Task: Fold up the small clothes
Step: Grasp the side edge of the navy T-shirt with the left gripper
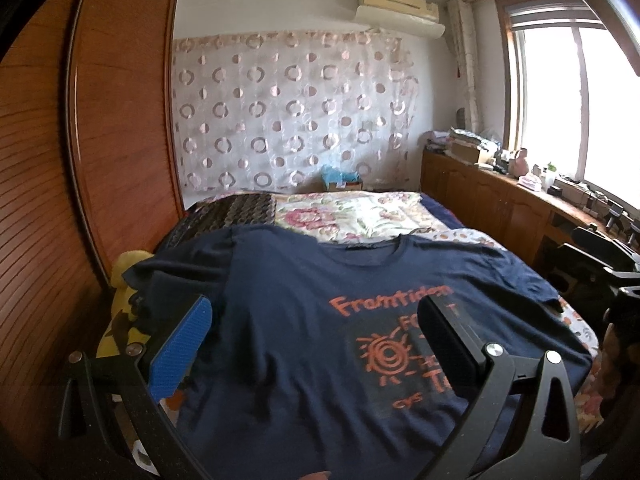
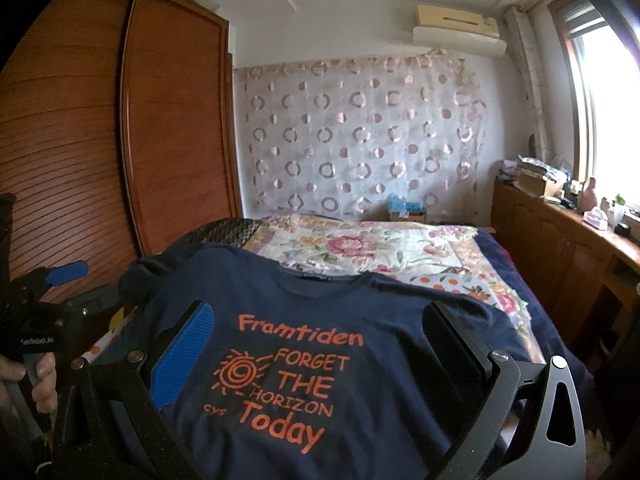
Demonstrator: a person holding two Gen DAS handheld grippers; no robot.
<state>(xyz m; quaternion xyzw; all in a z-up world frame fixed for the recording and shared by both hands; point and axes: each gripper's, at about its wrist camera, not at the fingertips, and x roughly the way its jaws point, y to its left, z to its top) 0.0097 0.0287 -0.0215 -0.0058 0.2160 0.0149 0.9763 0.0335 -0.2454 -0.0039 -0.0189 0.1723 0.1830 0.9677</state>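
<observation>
Navy T-shirt (image 2: 320,360) spread flat, front up, on a bed (image 2: 400,248), collar toward the far wall, orange lettering and a sun design across the chest. Left gripper (image 1: 316,320) poised above the shirt's left half, jaws spread wide, holding nothing. Right gripper (image 2: 320,324) poised above the printed chest, jaws likewise spread wide and empty. Beyond the collar, a floral quilt (image 1: 344,212). To the left, a tall wooden wardrobe (image 2: 172,120); behind the bed, a curtain with circle patterns (image 1: 288,112); to the right, a bright window (image 1: 568,100) over low cabinets (image 1: 480,192).
</observation>
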